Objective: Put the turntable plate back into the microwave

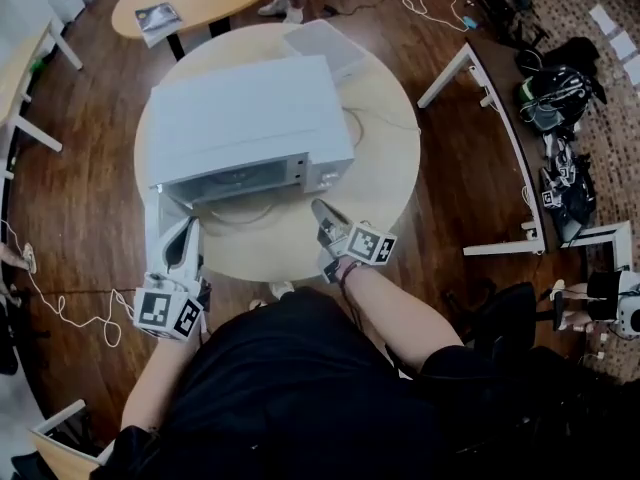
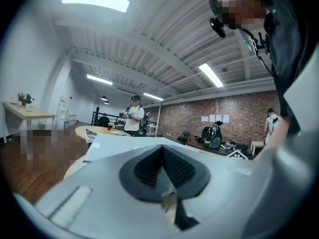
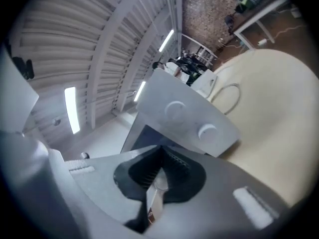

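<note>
Head view: microwave [image 1: 245, 118] sits on round table [image 1: 385, 173] over wooden floor [image 1: 90, 198].

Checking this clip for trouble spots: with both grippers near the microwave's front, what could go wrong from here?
1. The left gripper and right gripper are both shut with nothing between the jaws, and no turntable plate shows clearly, so whether it is seated can't be confirmed.
2. A loose cable loops on the table beside the microwave; a passing gripper might snag it.
</note>
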Action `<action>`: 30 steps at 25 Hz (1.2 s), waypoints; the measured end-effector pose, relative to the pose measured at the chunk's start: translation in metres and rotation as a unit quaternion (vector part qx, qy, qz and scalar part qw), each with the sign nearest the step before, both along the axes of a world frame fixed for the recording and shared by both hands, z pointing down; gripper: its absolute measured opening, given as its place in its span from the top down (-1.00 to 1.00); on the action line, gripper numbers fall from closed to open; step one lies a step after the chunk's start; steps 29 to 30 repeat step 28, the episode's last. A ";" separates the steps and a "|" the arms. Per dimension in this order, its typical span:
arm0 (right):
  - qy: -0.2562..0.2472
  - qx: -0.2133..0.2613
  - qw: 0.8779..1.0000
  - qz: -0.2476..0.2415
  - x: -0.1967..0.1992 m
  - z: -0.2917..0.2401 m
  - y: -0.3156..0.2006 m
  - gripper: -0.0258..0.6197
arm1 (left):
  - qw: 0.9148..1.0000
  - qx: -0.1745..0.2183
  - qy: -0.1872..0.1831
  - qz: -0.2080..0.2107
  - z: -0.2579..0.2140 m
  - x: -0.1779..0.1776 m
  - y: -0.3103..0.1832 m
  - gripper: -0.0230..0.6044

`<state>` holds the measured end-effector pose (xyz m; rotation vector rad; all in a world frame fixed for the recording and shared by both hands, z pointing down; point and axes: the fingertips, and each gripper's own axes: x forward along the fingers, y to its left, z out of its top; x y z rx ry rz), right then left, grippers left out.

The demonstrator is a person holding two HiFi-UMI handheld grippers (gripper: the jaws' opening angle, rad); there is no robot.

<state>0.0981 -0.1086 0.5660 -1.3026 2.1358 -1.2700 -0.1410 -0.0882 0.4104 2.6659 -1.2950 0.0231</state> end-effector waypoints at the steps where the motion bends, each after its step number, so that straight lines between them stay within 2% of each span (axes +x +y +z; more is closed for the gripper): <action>1: 0.017 0.016 1.000 -0.014 -0.002 -0.007 0.000 0.92 | 1.000 -0.001 0.003 0.004 0.002 0.003 -0.001 0.91; 3: 0.038 0.037 0.998 -0.033 -0.005 -0.018 0.000 0.92 | 1.000 -0.003 0.007 0.011 0.006 0.009 -0.004 0.91; 5: 0.033 0.042 0.998 -0.031 -0.005 -0.021 0.002 0.92 | 1.000 -0.007 0.008 0.016 0.012 0.011 -0.005 0.91; 14: 0.004 0.018 1.000 0.006 0.011 -0.001 0.011 0.92 | 0.999 -0.039 -0.010 0.016 0.040 0.010 0.000 0.91; 22: -0.011 0.009 0.999 0.036 0.025 0.008 0.017 0.92 | 0.998 -0.031 -0.021 0.051 0.037 0.030 -0.002 0.91; 30: -0.011 0.011 0.999 0.039 0.022 0.005 0.021 0.92 | 0.998 -0.039 -0.025 0.042 0.039 0.018 -0.002 0.91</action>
